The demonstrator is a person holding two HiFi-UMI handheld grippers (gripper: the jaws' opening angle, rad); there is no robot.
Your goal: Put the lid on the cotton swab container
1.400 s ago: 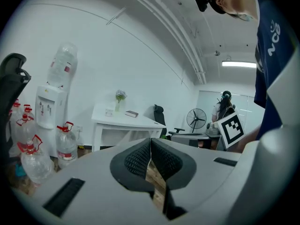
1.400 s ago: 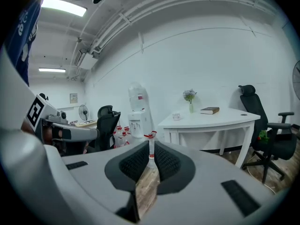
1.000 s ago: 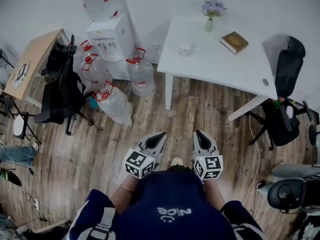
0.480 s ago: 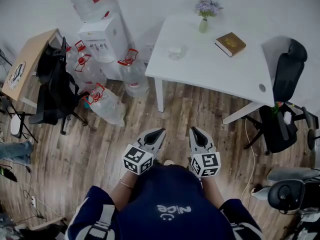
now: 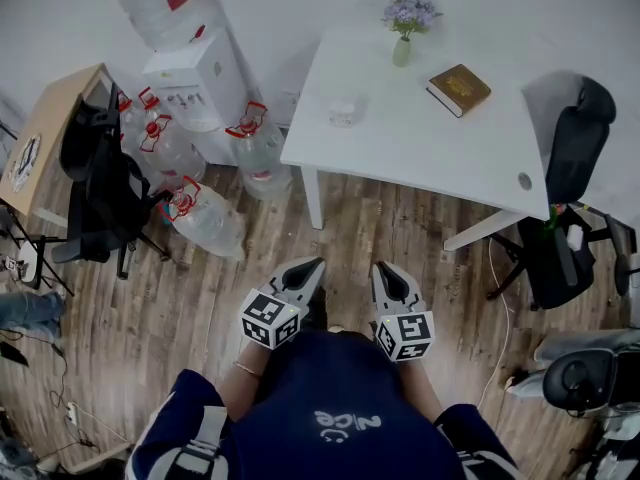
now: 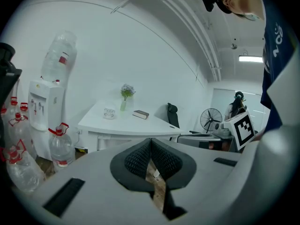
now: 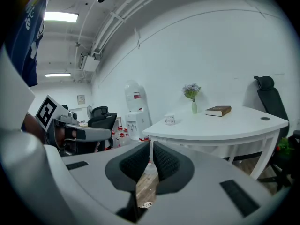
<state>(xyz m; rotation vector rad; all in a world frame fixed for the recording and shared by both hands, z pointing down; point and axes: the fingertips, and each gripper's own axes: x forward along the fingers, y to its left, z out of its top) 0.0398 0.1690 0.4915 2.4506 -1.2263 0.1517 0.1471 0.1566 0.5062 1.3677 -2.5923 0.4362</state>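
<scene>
The cotton swab container [image 5: 343, 113] is a small pale box on the white table [image 5: 420, 133], near its left end. It also shows small in the left gripper view [image 6: 109, 112] and the right gripper view [image 7: 169, 120]. Its lid cannot be told apart at this distance. My left gripper [image 5: 316, 265] and right gripper [image 5: 380, 269] hang side by side in front of the person's torso, above the wooden floor and well short of the table. Both point toward the table, and each is shut with nothing between its pads [image 6: 140, 156] [image 7: 165, 161].
A vase of flowers [image 5: 402, 28] and a brown book [image 5: 458, 88] stand on the table's far side. A water dispenser [image 5: 185, 78] and several water jugs [image 5: 205, 218] crowd the left. Black office chairs [image 5: 575, 148] stand right, another chair [image 5: 95, 183] and a wooden desk [image 5: 45, 133] left.
The table, dispenser and jugs have slid left and nearer in the head view as the person steps toward the table. Both grippers stay shut in front of the torso.
</scene>
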